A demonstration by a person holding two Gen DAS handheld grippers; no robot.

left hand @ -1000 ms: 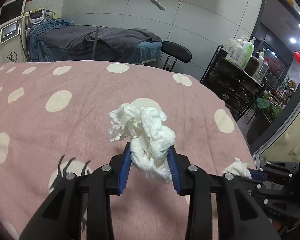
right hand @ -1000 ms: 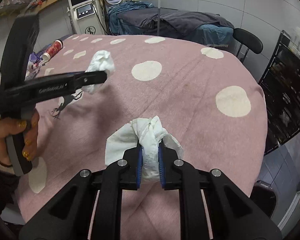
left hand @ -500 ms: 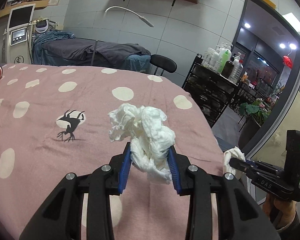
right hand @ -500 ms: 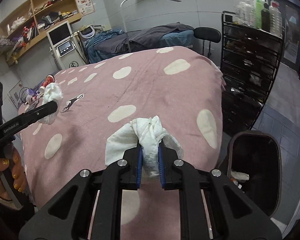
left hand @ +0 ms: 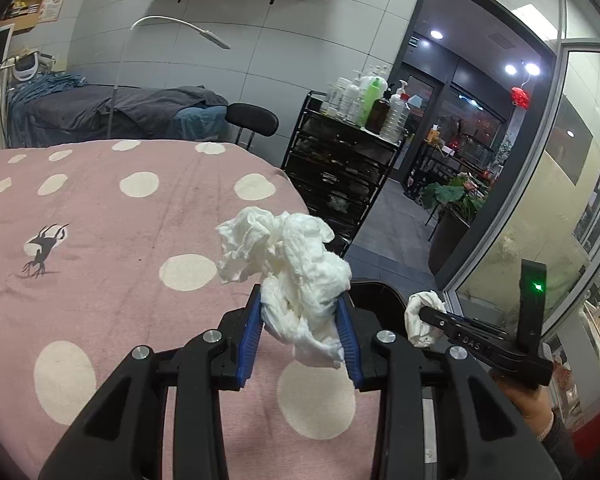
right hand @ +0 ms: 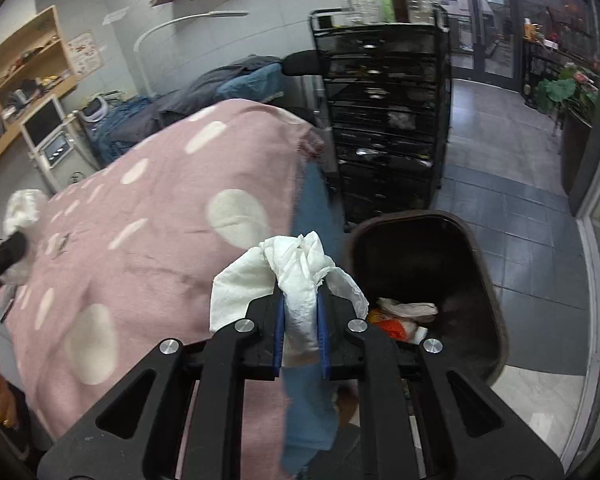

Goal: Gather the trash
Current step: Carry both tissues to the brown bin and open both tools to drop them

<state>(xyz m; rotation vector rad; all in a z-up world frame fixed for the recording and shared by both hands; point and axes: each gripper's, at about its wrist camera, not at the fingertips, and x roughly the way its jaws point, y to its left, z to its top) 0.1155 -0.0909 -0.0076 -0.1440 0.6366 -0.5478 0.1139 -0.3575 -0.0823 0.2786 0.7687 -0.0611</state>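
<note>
1. A crumpled white tissue wad is clamped between the left gripper pads, above the pink polka-dot blanket edge.
2. A second tissue is pinched in the narrow-set right gripper, beside the dark trash bin.

A bed under a pink, white-dotted blanket fills the foreground. Behind it stand a grey tiled wall, a treatment couch, a black trolley topped with bottles, and a grey tiled floor.
</note>
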